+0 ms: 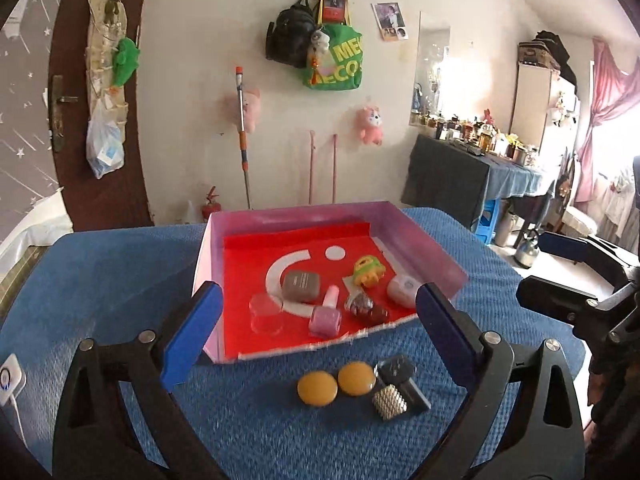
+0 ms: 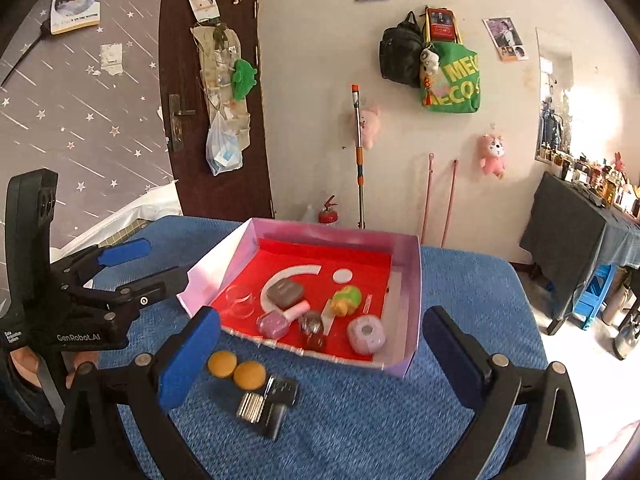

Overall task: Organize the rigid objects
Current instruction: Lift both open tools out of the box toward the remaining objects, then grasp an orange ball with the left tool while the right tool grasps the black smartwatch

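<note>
1. My left tool (image 1: 316, 328) is released, fingers spread wide and holding nothing. It hovers low in the left view over the items not yet sorted.
2. My right tool (image 2: 320, 352) is likewise released and empty. It sits at the bottom of the right view, facing the same group.
3. The box (image 1: 420, 240) stands mid-frame on the blue bench (image 1: 100, 280). Its near wall is folded flat, apparently so items can slide in without being lifted over an edge.
4. Already inside: a brown case (image 1: 301, 285), a pink bottle (image 1: 326, 314) lying on its side, a clear jar (image 1: 265, 313), a yellow-green clip (image 1: 366, 271) and a pale round case (image 1: 402, 290).
5. Still outside, just before the open edge: two yellow discs (image 1: 336, 383) side by side, and a dark roller (image 1: 398, 388) touching the right-hand disc.
6. Judgement: the back half of the red floor is open. The bench around the three loose items gives room for either tool.
</note>
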`<state>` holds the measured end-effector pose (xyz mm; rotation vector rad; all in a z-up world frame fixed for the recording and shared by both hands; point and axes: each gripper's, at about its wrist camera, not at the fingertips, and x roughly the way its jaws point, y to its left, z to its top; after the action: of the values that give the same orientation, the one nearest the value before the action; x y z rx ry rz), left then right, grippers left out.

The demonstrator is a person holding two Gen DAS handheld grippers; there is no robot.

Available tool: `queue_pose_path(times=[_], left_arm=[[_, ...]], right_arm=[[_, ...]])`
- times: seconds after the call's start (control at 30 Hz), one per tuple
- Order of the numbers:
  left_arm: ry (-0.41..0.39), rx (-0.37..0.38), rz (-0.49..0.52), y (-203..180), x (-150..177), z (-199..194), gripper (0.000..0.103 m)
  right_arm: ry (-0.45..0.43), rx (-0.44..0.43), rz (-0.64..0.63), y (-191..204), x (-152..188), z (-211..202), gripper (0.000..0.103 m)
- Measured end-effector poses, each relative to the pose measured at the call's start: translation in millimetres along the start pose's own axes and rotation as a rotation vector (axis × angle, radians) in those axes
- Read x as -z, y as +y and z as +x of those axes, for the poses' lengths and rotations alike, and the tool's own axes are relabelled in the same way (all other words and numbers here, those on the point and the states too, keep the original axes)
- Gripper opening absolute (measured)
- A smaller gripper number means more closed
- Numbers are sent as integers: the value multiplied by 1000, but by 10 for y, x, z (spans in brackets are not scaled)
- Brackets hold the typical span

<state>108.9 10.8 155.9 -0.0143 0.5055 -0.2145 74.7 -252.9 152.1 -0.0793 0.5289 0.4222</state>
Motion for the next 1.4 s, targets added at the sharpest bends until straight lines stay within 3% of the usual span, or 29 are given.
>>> queue_pose_path(times=[0.23, 0.5, 1.4], left_arm=[[40, 3, -33, -13, 437, -15, 99], [167, -9, -84, 95, 768, 233, 99], [419, -20, -106, 376, 818, 833, 99]], right_arm=[[24, 3, 47, 47, 477, 48, 103], [136, 16, 114, -51, 892, 435, 103], [328, 0, 112, 3, 935, 1126, 103]])
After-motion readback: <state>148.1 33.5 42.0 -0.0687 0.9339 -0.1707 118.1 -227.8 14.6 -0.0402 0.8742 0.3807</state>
